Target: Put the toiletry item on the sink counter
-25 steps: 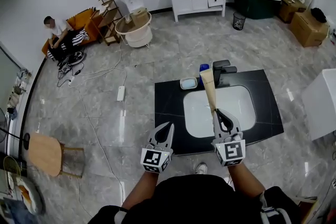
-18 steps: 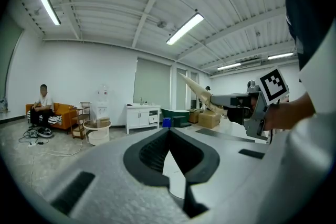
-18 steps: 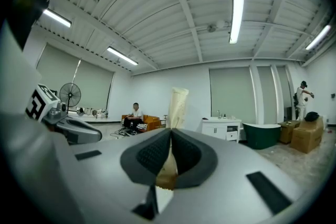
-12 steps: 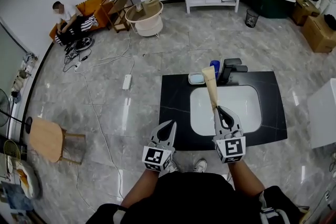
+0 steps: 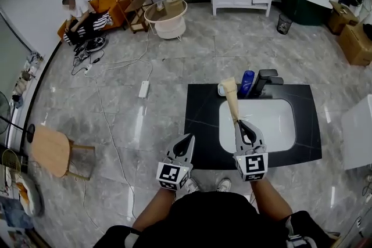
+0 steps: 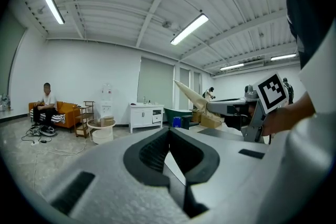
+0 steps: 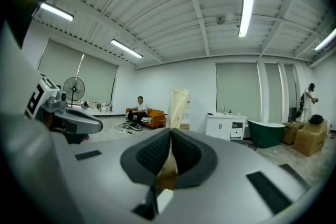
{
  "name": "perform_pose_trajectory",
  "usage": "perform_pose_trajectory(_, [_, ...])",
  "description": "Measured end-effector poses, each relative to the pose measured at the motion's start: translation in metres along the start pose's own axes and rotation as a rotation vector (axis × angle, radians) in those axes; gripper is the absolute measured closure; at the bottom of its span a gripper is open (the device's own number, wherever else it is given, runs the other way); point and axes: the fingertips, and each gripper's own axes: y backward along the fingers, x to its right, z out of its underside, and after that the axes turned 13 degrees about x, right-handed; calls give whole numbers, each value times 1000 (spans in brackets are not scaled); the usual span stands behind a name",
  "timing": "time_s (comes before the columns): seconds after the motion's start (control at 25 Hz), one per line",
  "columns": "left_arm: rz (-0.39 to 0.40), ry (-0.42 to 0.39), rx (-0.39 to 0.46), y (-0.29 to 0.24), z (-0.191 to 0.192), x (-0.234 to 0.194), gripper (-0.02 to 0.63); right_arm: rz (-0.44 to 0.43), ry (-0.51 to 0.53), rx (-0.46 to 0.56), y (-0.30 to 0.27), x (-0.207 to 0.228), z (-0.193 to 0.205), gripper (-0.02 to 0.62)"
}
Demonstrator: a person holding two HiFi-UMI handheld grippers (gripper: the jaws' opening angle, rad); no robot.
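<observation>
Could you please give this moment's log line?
right gripper: shut on tube | left gripper: shut, empty | tube: not yet on counter

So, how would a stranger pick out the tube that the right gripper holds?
Find the black counter with the white basin. Over the basin, the right gripper is shut on a long tube. It alone is beige and tapered; the bottle by the faucet is blue.

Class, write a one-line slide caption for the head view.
Right gripper holds a cream tube by its end over the black sink counter; left gripper shut, empty.
</observation>
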Motion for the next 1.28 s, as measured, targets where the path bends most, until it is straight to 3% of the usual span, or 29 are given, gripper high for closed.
perform_pose_trajectory(0.2, [-8, 15, 12, 7, 0, -14, 598, -15, -2, -40, -16, -19, 18, 588])
perform_pose_trajectory(0.6, [-20, 23, 35, 15, -2, -37, 598, 17, -59, -216, -29, -36, 89, 588])
perform_pose_trajectory(1.12, [-43, 23, 18, 25, 4, -57, 598, 33, -84, -515, -36, -60, 208, 588])
perform_pose_trajectory(1.28, [-37, 10, 17, 25, 0, -62, 598, 56, -94, -569, -38, -63, 228, 588])
